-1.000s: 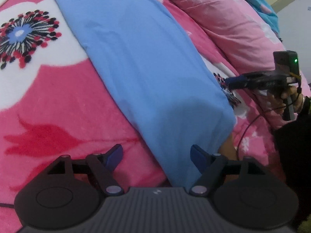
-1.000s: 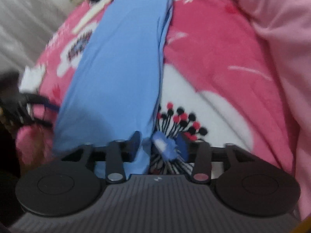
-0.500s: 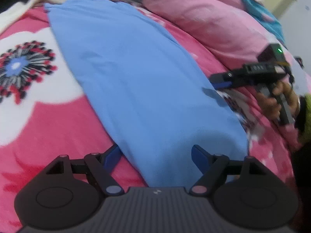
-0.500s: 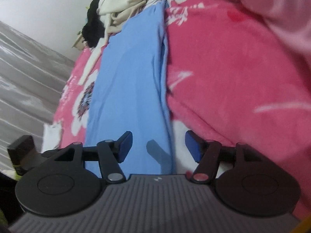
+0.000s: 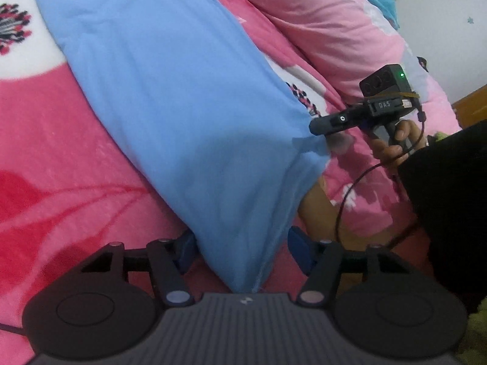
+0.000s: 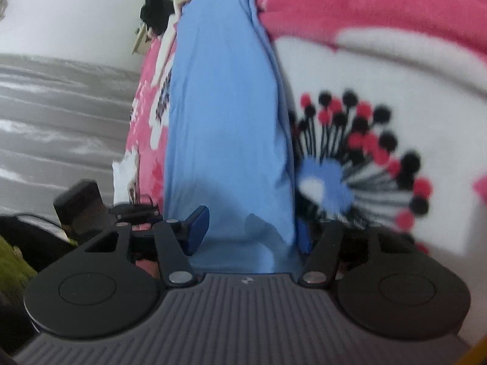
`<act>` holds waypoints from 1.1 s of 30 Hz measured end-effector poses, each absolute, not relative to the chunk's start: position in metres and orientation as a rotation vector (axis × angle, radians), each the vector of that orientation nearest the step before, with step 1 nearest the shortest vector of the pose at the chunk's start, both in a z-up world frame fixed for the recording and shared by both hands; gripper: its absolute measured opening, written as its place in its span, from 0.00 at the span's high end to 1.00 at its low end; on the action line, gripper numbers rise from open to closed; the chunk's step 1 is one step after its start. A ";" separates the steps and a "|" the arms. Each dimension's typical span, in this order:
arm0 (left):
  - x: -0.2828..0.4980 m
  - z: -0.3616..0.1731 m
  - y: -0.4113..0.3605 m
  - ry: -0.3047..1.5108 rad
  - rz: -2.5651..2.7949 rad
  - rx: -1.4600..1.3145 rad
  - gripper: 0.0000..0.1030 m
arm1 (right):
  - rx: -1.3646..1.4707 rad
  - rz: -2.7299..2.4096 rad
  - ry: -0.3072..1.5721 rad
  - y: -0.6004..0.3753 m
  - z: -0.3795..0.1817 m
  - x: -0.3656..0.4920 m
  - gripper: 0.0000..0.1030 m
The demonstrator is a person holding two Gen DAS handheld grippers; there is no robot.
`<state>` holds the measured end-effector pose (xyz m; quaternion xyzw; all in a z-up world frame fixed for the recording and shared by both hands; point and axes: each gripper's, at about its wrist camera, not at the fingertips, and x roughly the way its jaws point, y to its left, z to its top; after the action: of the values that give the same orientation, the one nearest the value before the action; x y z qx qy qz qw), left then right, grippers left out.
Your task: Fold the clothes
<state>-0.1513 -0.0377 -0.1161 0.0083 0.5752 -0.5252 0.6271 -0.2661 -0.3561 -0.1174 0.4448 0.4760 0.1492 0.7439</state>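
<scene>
A long folded blue garment (image 5: 188,97) lies on a pink floral blanket (image 5: 61,182). Its near corner reaches between the fingers of my left gripper (image 5: 242,251), whose jaws are closing; the right pad still stands clear of the cloth. At the garment's other near corner is my right gripper (image 5: 319,127), low against the blanket. In the right wrist view the garment (image 6: 225,121) runs away from my right gripper (image 6: 251,232). Its jaws are closing too, with the cloth's end between them and not pinched. The left gripper (image 6: 137,210) shows dimly at the left.
A pale pink duvet (image 5: 334,30) is heaped along the far side. Cream and black clothes (image 6: 170,0) are piled past the garment's far end. A hand (image 5: 392,143), a black sleeve (image 5: 450,197) and a cable (image 5: 344,200) are at the right. Grey floor (image 6: 61,106) lies beyond the bed.
The right gripper has come down from above the garment to its corner and rolled. The left gripper has edged along and its jaws have narrowed around the near corner.
</scene>
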 end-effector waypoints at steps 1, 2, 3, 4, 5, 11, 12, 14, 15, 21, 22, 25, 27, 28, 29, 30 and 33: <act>-0.151 -0.117 -0.037 1.333 -1.217 0.009 0.40 | 0.972 0.328 1.045 -0.354 -0.118 -0.268 0.46; -0.150 -0.120 -0.037 1.365 -1.242 -0.003 0.45 | 0.976 0.325 1.044 -0.355 -0.118 -0.268 0.46; -0.153 -0.125 -0.039 1.410 -1.264 0.011 0.52 | 0.979 0.323 1.043 -0.355 -0.118 -0.268 0.48; -0.155 -0.129 -0.042 1.455 -1.286 0.026 0.54 | 0.981 0.321 1.043 -0.355 -0.118 -0.268 0.51; -0.157 -0.134 -0.044 1.498 -1.306 0.040 0.60 | 0.975 0.321 1.045 -0.356 -0.118 -0.268 0.54; -0.150 -0.136 -0.042 1.491 -1.234 0.003 0.91 | 0.916 0.315 1.063 -0.356 -0.118 -0.267 0.82; -0.150 -0.134 -0.040 1.484 -1.232 0.005 0.92 | 0.901 0.318 1.067 -0.355 -0.117 -0.267 0.86; -0.150 -0.126 -0.041 1.450 -1.258 0.016 0.93 | 0.878 0.334 1.067 -0.353 -0.115 -0.266 0.90; -0.150 -0.122 -0.041 1.432 -1.271 0.022 0.93 | 0.880 0.341 1.059 -0.354 -0.112 -0.266 0.91; -0.125 -0.101 -0.030 1.343 -1.253 -0.045 0.93 | 0.906 0.372 0.982 -0.360 -0.093 -0.260 0.92; -0.118 -0.097 -0.027 1.329 -1.244 -0.070 0.93 | 0.910 0.373 0.966 -0.361 -0.089 -0.257 0.92; -0.096 -0.085 -0.019 1.284 -1.208 -0.151 0.93 | 0.908 0.385 0.924 -0.361 -0.077 -0.242 0.92; -0.083 -0.078 -0.013 1.249 -1.185 -0.210 0.93 | 0.907 0.393 0.897 -0.362 -0.069 -0.229 0.92; -0.077 -0.075 -0.009 1.230 -1.169 -0.233 0.93 | 0.906 0.397 0.885 -0.363 -0.066 -0.223 0.92; -0.069 -0.072 -0.006 1.212 -1.157 -0.258 0.93 | 0.910 0.398 0.876 -0.365 -0.065 -0.216 0.92; -0.062 -0.069 -0.002 1.194 -1.144 -0.281 0.93 | 0.915 0.400 0.865 -0.366 -0.063 -0.208 0.92; -0.041 -0.065 0.004 1.153 -1.100 -0.337 0.93 | 0.941 0.407 0.829 -0.372 -0.061 -0.187 0.92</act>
<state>-0.0408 0.0038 -0.0646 -0.1506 0.5146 -0.4913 0.6863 -0.1871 -0.3717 -0.0612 0.4370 0.3851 0.1891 0.7906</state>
